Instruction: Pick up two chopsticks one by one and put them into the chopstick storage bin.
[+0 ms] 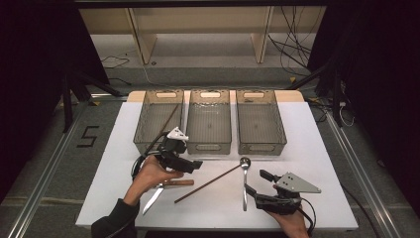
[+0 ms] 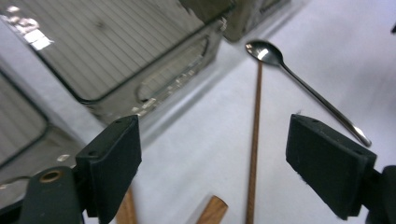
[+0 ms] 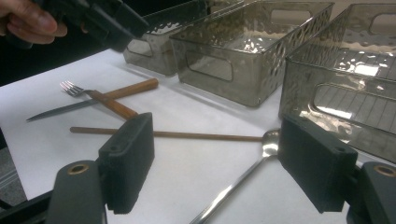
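1. The left gripper (image 1: pixel 194 166) has its fingers (image 2: pixel 111 158) spread wide, holding and touching nothing; it hovers near the front end of the left bin (image 1: pixel 157 120), above the left part of the tabletop (image 1: pixel 307 148).
2. The right gripper (image 1: pixel 257 182) also has its fingers (image 3: pixel 130 156) wide apart and empty, low near the front edge of the tabletop toward the right corner.
3. A spoon (image 1: pixel 244 181) lies just left of the right gripper, long axis running front to back, bowl toward the bins and handle toward the front edge.
4. A single chopstick (image 1: pixel 208 184) lies on a slant, one end beside the spoon's bowl, the other nearer the front edge to the left.
5. A knife (image 1: pixel 154 197) with a wooden handle lies below the left hand (image 1: pixel 151 173), blade pointing to the front-left corner; a fork (image 3: pixel 72 87) crosses it.
6. Three clear bins stand side by side along the back edge; a second chopstick (image 1: pixel 168 121) leans inside the left one. The middle bin (image 1: pixel 209 119) and right bin (image 1: pixel 259 120) look empty.
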Demonstrator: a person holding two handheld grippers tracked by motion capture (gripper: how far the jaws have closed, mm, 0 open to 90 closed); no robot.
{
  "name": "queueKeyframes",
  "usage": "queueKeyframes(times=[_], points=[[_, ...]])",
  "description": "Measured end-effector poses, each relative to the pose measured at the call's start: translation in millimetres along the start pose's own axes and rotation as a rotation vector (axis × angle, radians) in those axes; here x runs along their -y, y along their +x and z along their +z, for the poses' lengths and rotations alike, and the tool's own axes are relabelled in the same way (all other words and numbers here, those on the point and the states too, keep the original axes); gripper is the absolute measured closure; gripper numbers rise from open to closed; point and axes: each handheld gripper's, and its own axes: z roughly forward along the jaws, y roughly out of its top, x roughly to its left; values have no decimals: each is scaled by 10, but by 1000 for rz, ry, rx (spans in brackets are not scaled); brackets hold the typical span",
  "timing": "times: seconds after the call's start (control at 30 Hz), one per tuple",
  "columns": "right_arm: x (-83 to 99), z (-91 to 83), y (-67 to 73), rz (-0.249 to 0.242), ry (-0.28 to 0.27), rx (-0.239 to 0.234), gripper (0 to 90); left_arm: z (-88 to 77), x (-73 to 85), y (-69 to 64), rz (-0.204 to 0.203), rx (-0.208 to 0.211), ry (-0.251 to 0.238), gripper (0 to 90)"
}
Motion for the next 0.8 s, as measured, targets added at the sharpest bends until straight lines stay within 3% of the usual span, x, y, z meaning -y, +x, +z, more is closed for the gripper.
queueKeyframes(times=[0.4, 0.63, 0.8], points=[[2, 3, 8, -3, 1, -3, 279, 357, 100, -247, 86, 34, 159, 206], [3, 3, 8, -4, 3, -2, 279, 436, 133, -322, 135, 61, 216, 367], [4, 4, 10, -6, 4, -3, 279, 507, 165, -342, 144, 60, 256, 462]])
